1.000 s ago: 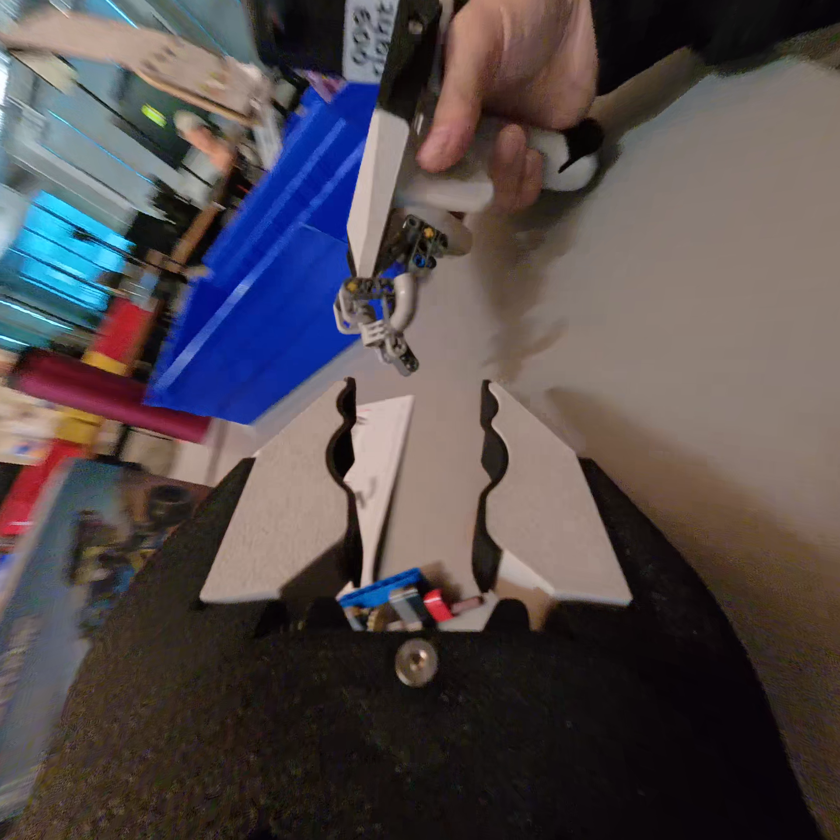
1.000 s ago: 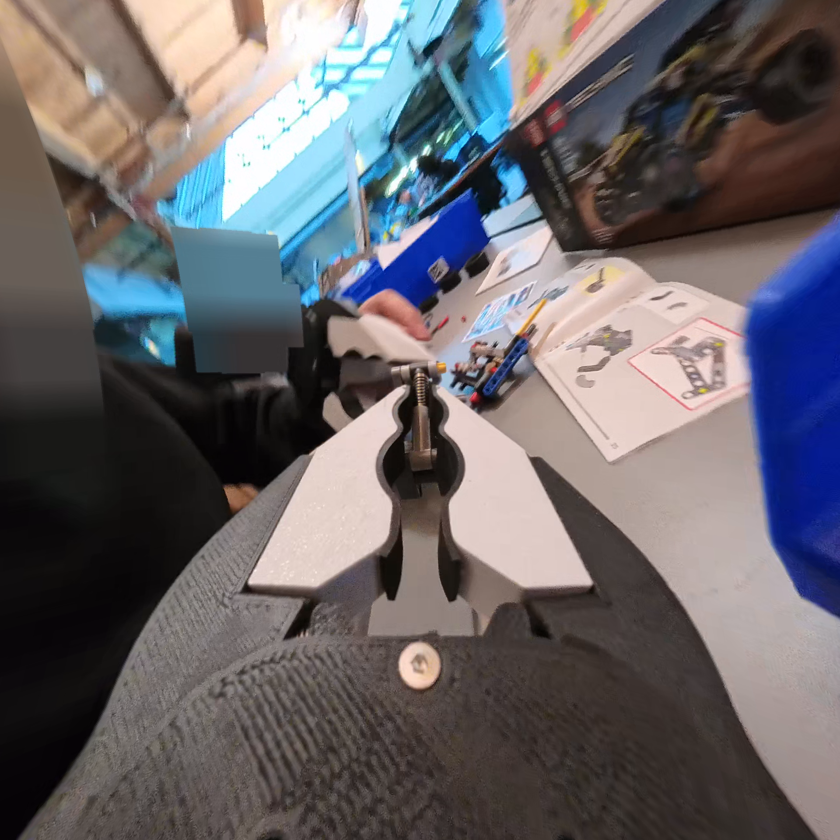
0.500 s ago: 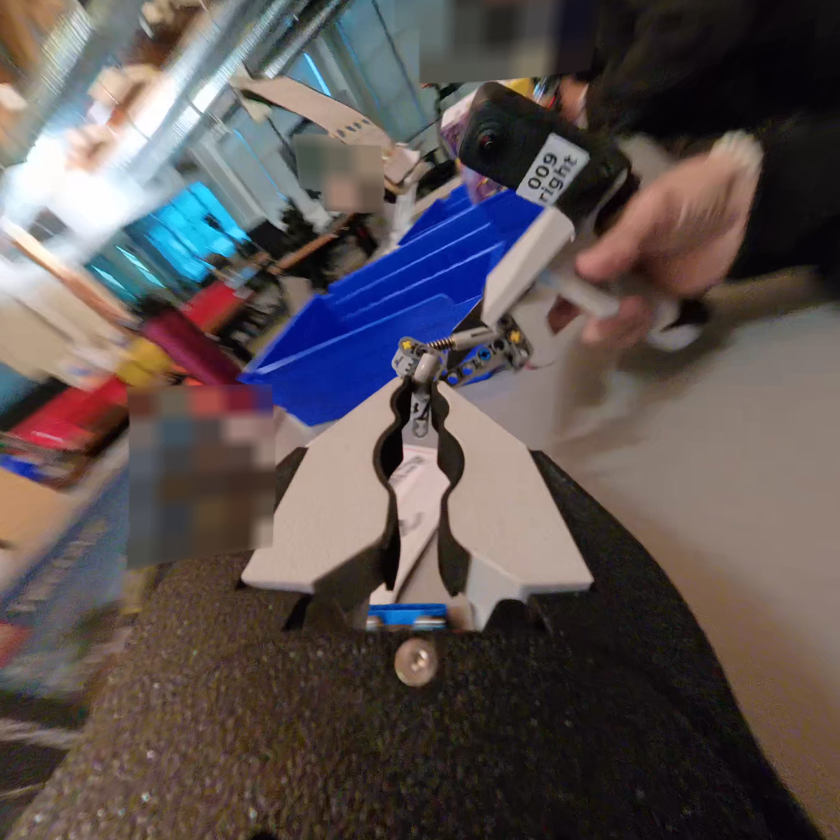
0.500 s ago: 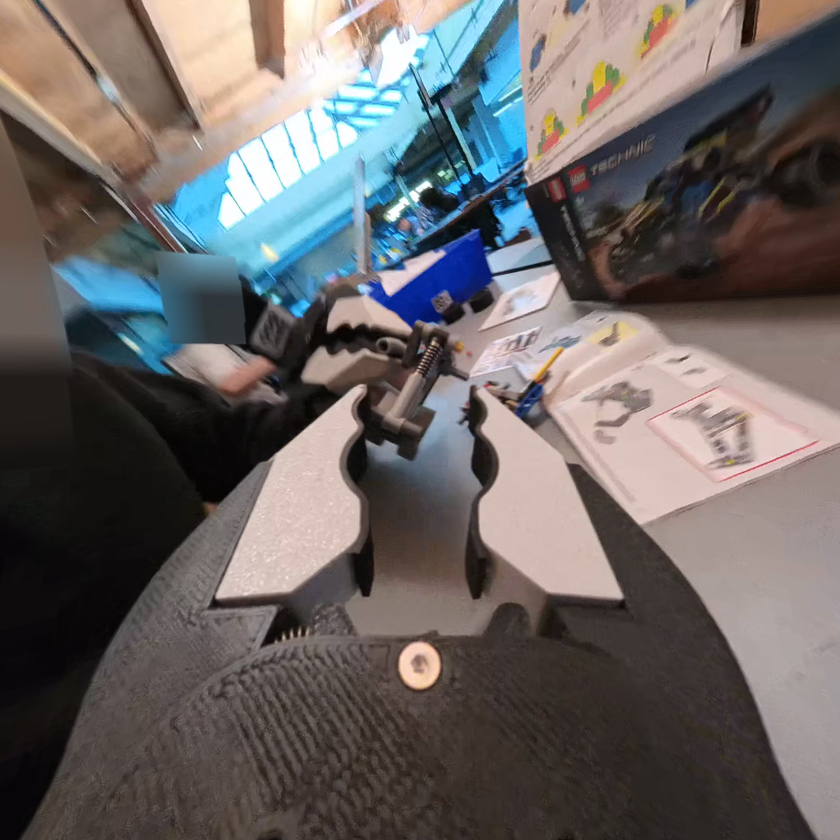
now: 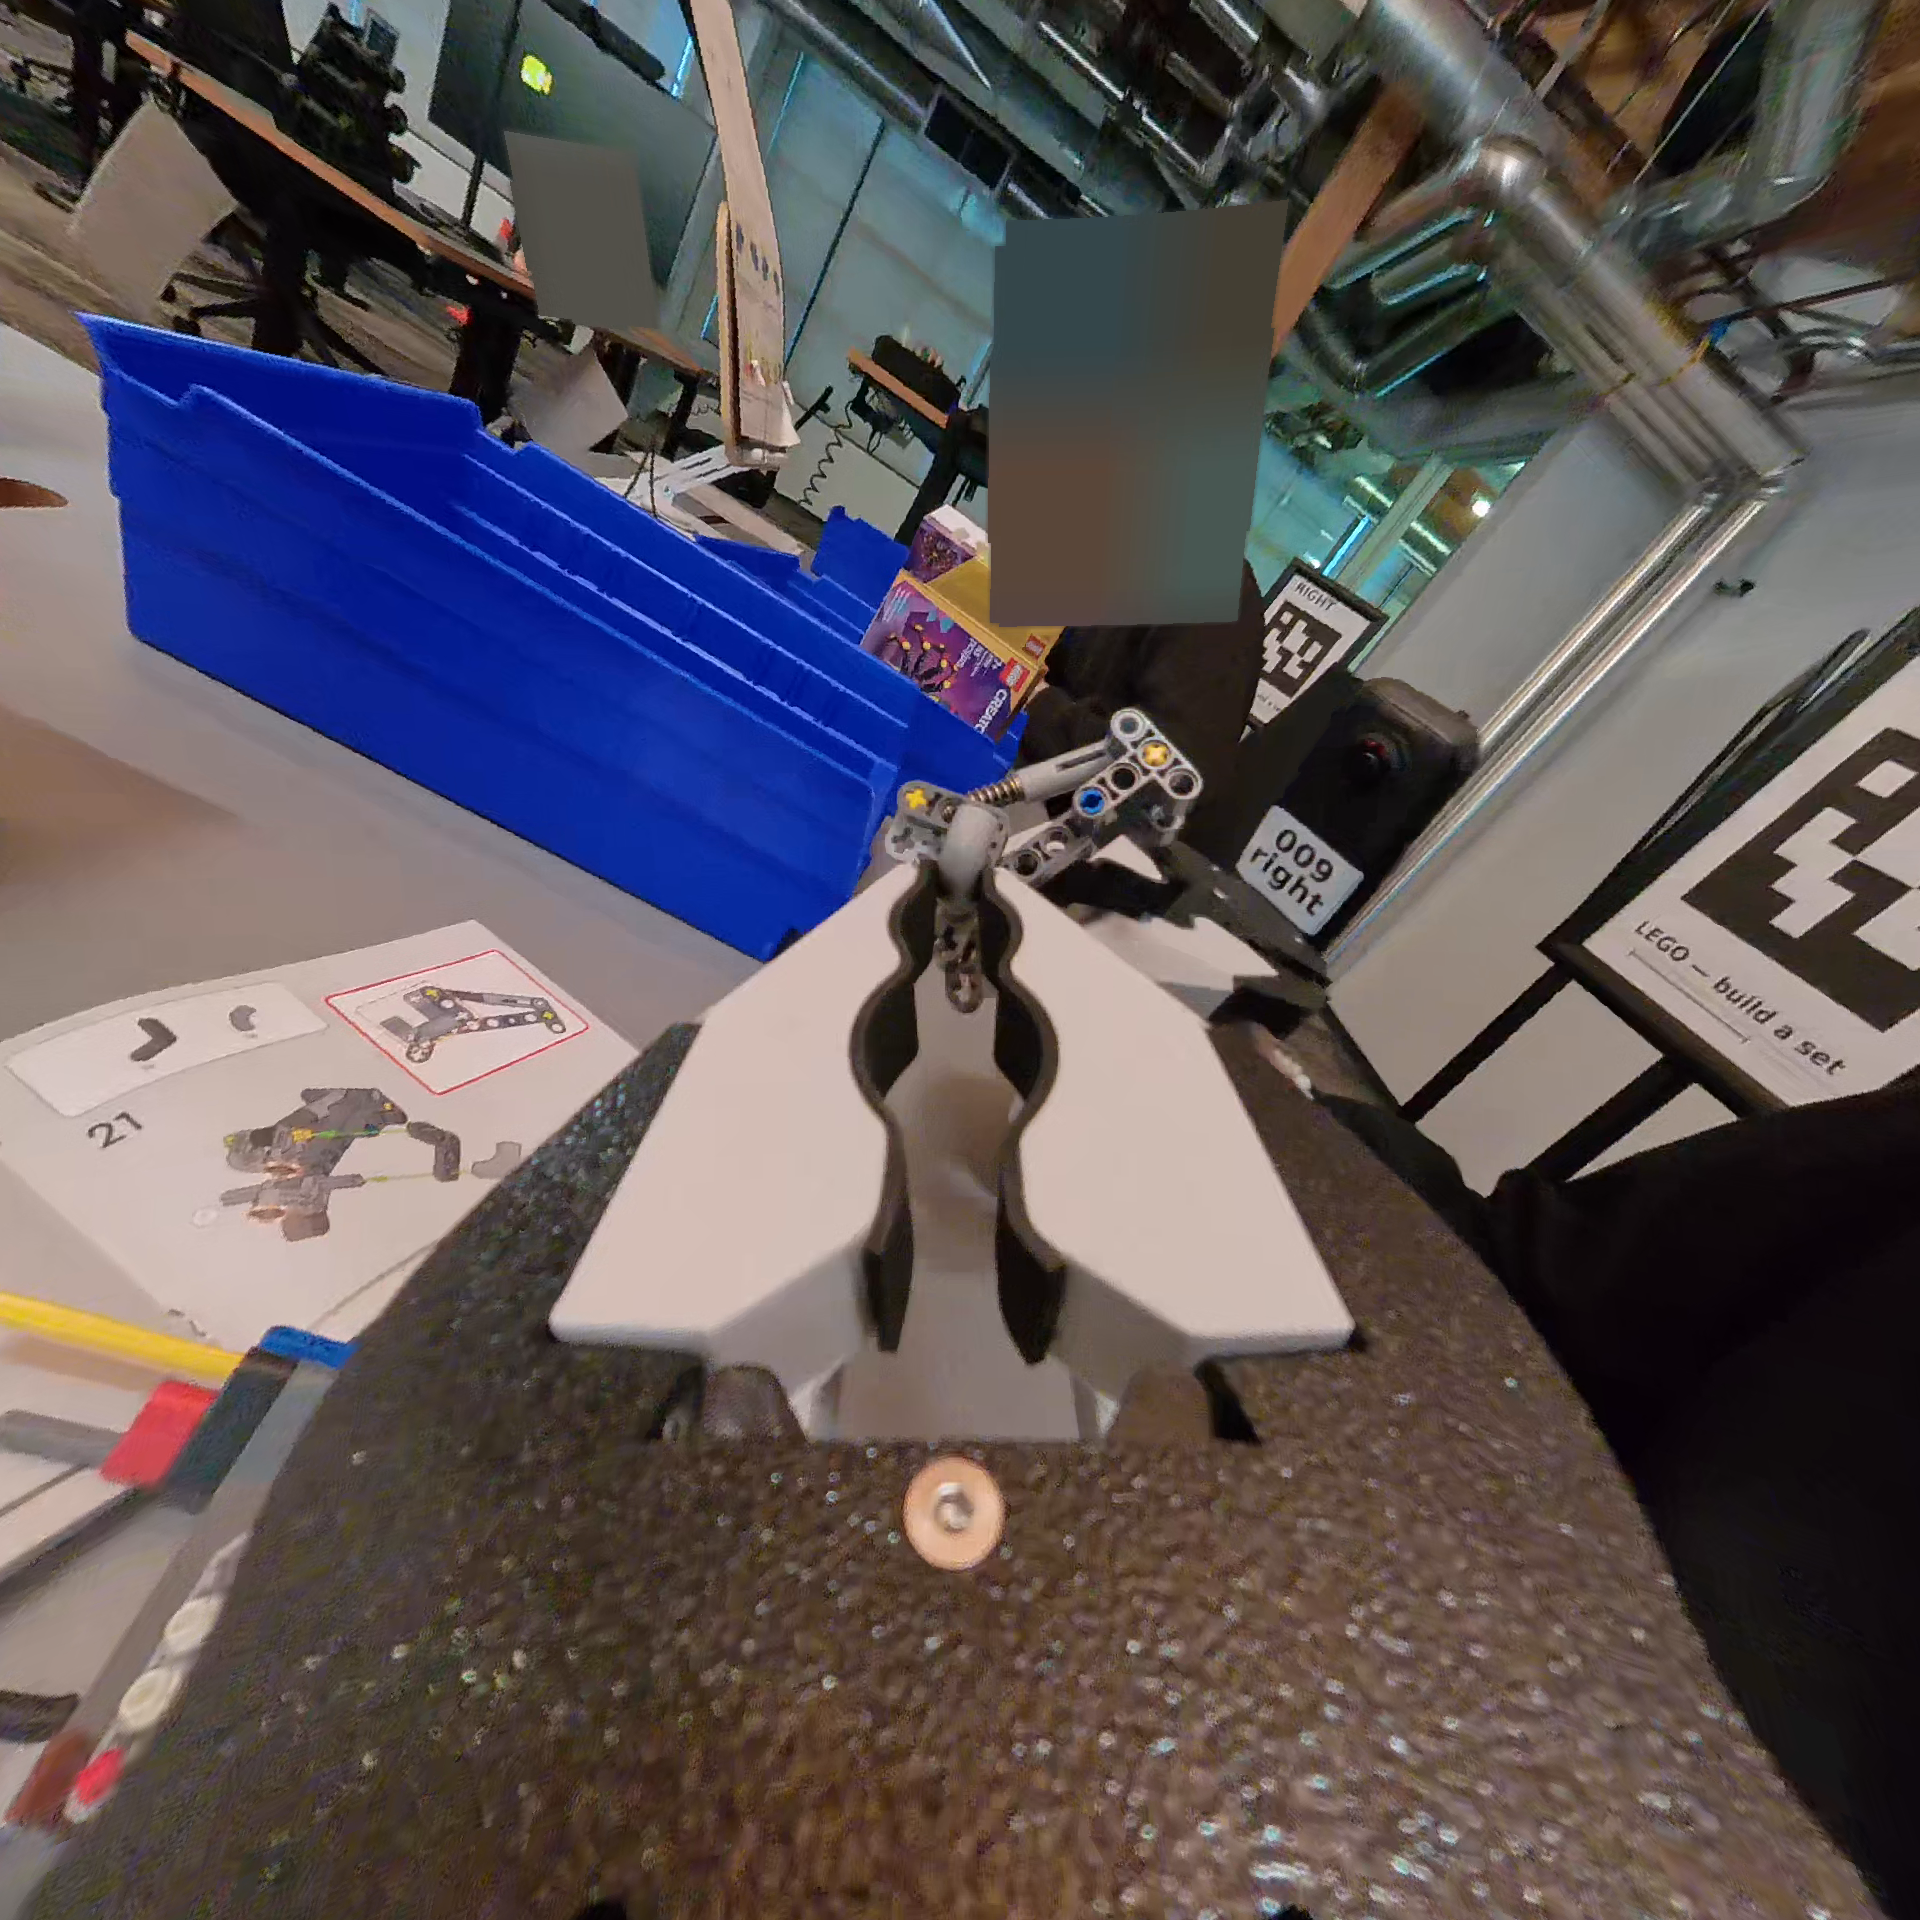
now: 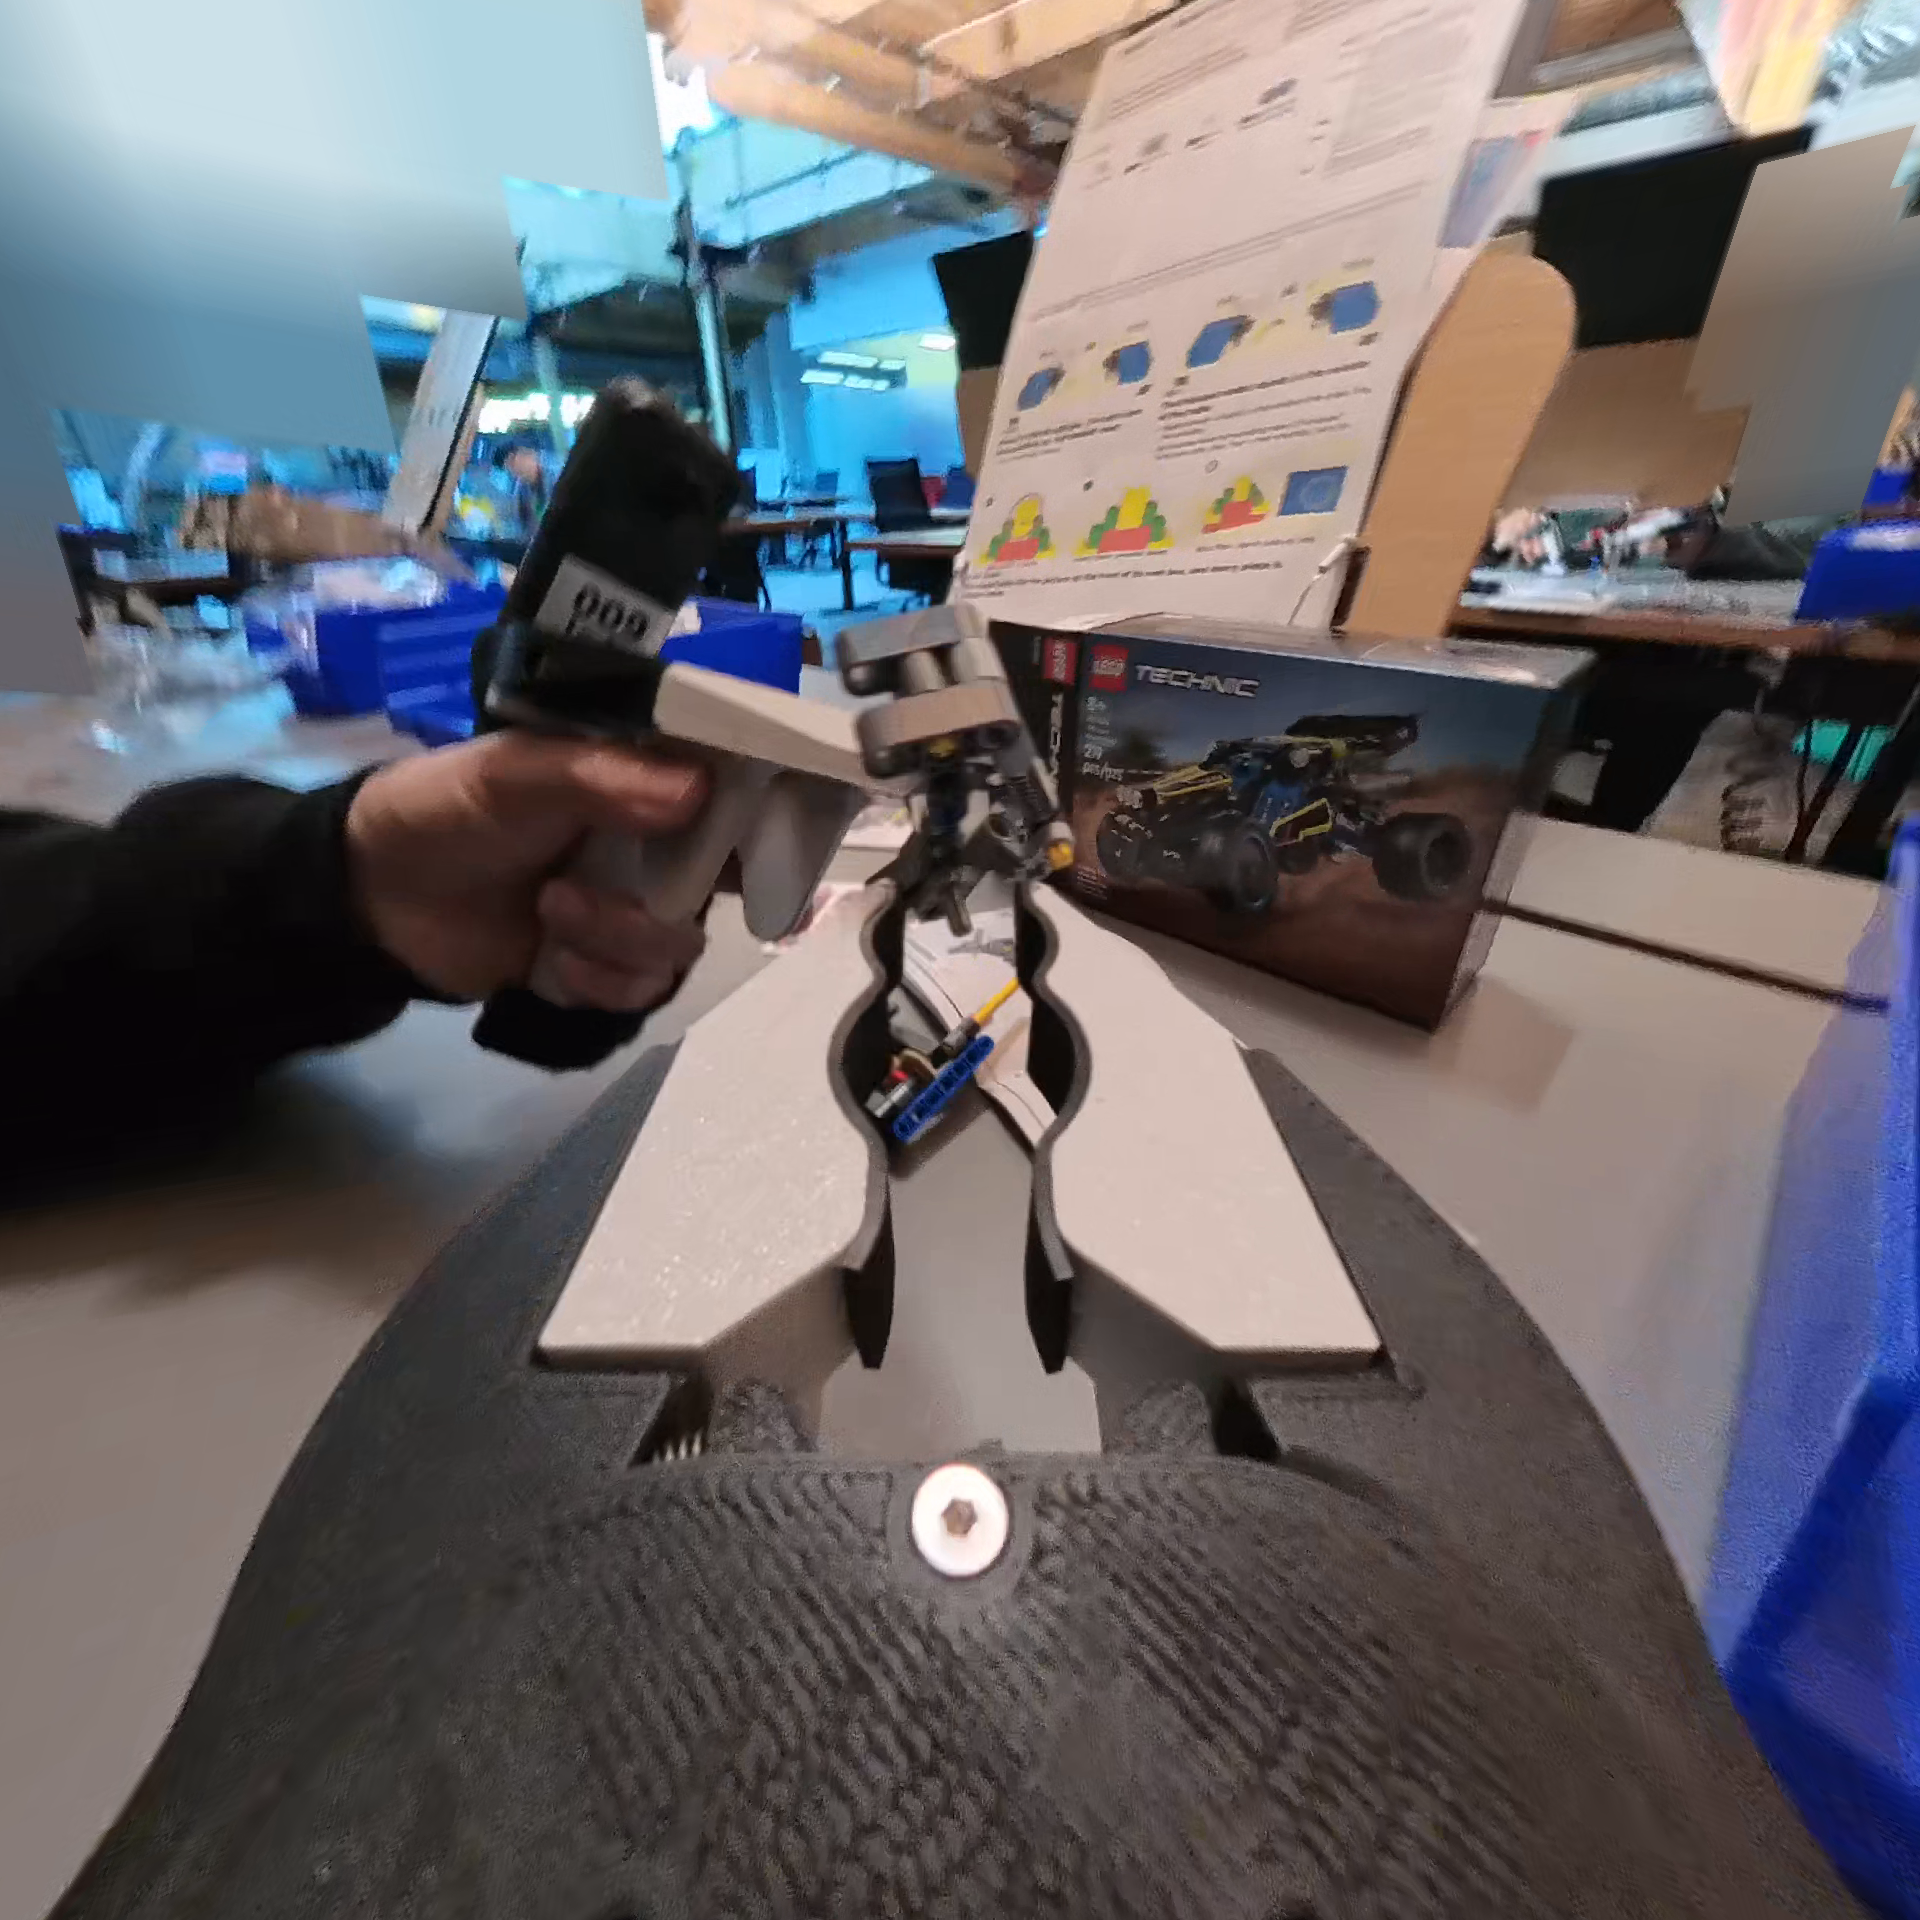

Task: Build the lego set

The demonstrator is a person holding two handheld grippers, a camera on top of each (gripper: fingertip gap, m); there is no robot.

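Left tongs (image 5: 956, 883) — gripping lego assembly (image 5: 1049, 821)

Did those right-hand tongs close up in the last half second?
Yes. The right tongs narrowed against their fixed black body, now pinching the grey lego assembly.

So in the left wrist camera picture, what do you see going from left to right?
Instruction booklet → blue bins → left gripper pinching the lego piece → black-and-white sign.
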